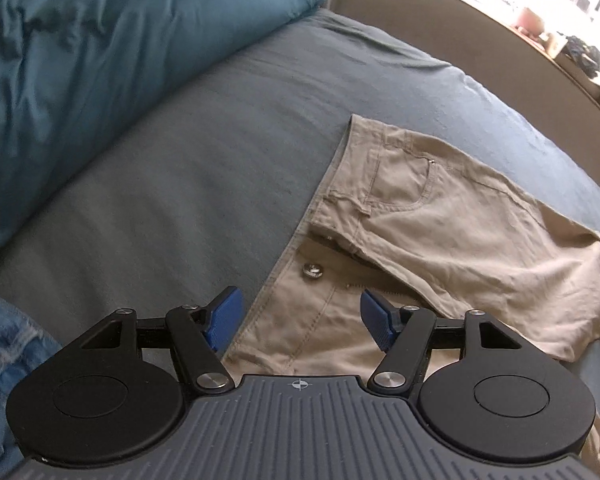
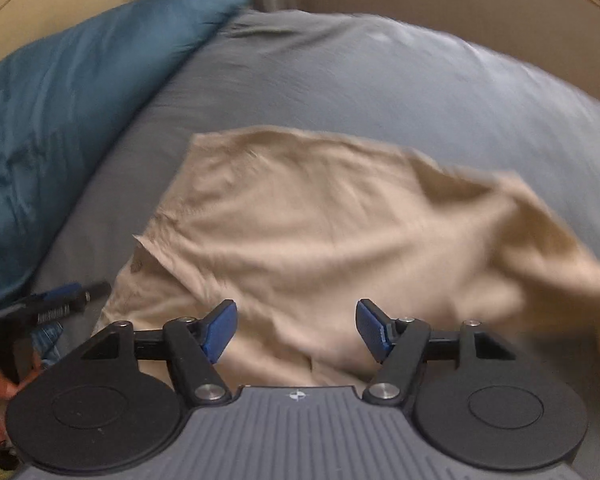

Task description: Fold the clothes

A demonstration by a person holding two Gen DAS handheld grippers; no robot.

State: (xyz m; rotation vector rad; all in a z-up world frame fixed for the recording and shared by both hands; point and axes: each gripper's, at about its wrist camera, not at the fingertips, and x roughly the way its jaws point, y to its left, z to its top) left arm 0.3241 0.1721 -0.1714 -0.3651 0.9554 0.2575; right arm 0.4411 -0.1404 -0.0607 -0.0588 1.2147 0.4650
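Left gripper [image 1: 302, 320] spread, blue pads apart, nothing pinched; it hangs over the near waistband of the khaki trousers [image 1: 440, 236]. Right gripper [image 2: 296, 330] likewise spread, empty, above the same trousers [image 2: 320, 232]; that view is blurred.

Trousers lie flat on the grey-blue bed sheet [image 1: 188, 168], right of centre in the left wrist view. Waistband edge runs from lower centre up toward upper right of middle; the garment's length stretches away to the right edge of the frame. Cloth is folded over on itself, the top layer showing a front pocket with a rivet and a belt loop. Fly stands open: a metal button [image 1: 311, 270] on the lower flap, zip teeth just right of it. Fabric light tan, softly creased, stitched seams visible.

In the right wrist view the trousers fill the middle, wrinkled, spreading toward the right edge.

Teal duvet [image 1: 80, 60] bunched at upper left. Denim item [image 1: 8, 360] at lower left edge. No containers seen.
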